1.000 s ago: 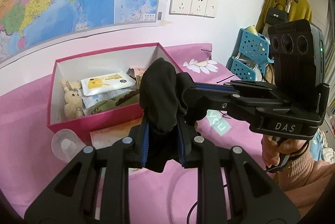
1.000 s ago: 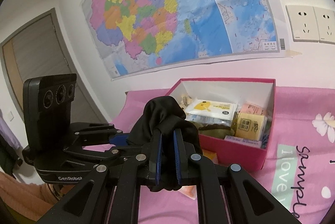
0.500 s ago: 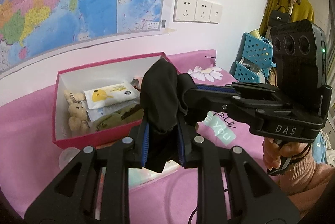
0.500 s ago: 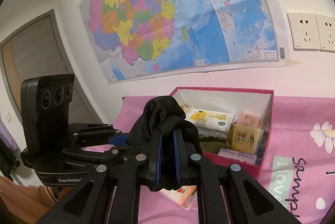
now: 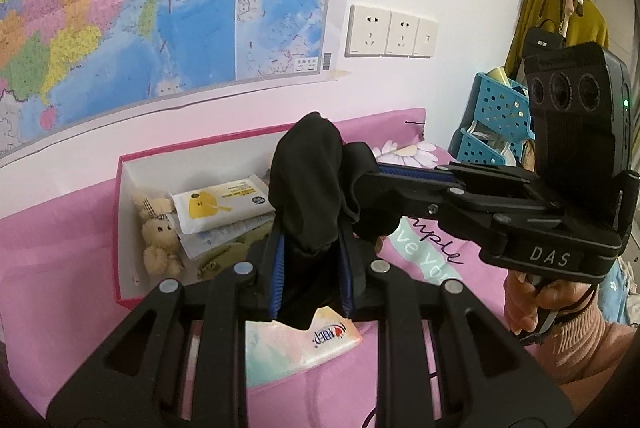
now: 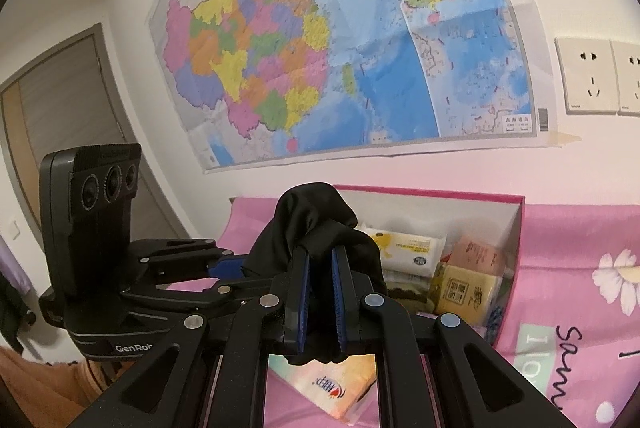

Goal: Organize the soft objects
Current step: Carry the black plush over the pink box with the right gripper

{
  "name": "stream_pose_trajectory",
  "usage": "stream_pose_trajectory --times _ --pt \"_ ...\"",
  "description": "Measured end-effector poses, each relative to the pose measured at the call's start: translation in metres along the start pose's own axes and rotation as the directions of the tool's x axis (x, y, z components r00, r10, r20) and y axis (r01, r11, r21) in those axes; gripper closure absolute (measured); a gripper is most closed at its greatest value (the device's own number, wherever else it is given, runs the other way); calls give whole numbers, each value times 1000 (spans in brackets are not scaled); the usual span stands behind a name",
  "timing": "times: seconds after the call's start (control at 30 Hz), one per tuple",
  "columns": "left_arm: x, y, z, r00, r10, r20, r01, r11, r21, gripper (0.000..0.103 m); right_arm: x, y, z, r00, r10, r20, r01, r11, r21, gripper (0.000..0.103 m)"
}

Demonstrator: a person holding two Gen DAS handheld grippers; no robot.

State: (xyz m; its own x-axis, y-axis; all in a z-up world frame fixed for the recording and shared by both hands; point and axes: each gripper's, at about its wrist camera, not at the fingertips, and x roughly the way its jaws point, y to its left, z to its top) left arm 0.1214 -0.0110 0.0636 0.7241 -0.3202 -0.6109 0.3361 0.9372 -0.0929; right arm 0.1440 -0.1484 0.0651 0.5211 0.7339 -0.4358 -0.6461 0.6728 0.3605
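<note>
A bunched black cloth [image 5: 306,184] is held in the air by both grippers, in front of an open pink box [image 5: 124,224]. My left gripper [image 5: 312,248] is shut on its lower part. My right gripper [image 6: 320,260] is shut on the same black cloth [image 6: 316,224] and comes in from the right in the left wrist view [image 5: 360,180]. The box [image 6: 516,224] holds a small teddy bear [image 5: 160,232], a wipes pack [image 5: 220,204] and other packets [image 6: 468,288]. A tissue pack [image 5: 296,348] lies on the pink sheet below the grippers.
A map [image 6: 340,48] and wall sockets [image 5: 390,32] are on the wall behind the box. Blue baskets [image 5: 496,120] and a yellow garment [image 5: 560,24] stand at the right. A door [image 6: 52,116] is at the left. The pink sheet [image 6: 580,268] has flower prints.
Both grippers have risen together with the black cloth still held. The box sits lower and farther in both views, and the tissue pack now shows under the grippers.
</note>
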Motion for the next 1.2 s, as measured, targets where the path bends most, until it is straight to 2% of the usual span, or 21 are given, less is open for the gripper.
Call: stream_pose_trajectory --times 0.63,1.2 --pt "15 8 23 1000 13 2 -13 1000 -10 78 9 -10 19 999 -28 17 28 1000 -5 93" --pt "46 26 35 998 37 -40 -39 997 -59 78 31 -29 30 998 -60 -5 60 998 15 93"
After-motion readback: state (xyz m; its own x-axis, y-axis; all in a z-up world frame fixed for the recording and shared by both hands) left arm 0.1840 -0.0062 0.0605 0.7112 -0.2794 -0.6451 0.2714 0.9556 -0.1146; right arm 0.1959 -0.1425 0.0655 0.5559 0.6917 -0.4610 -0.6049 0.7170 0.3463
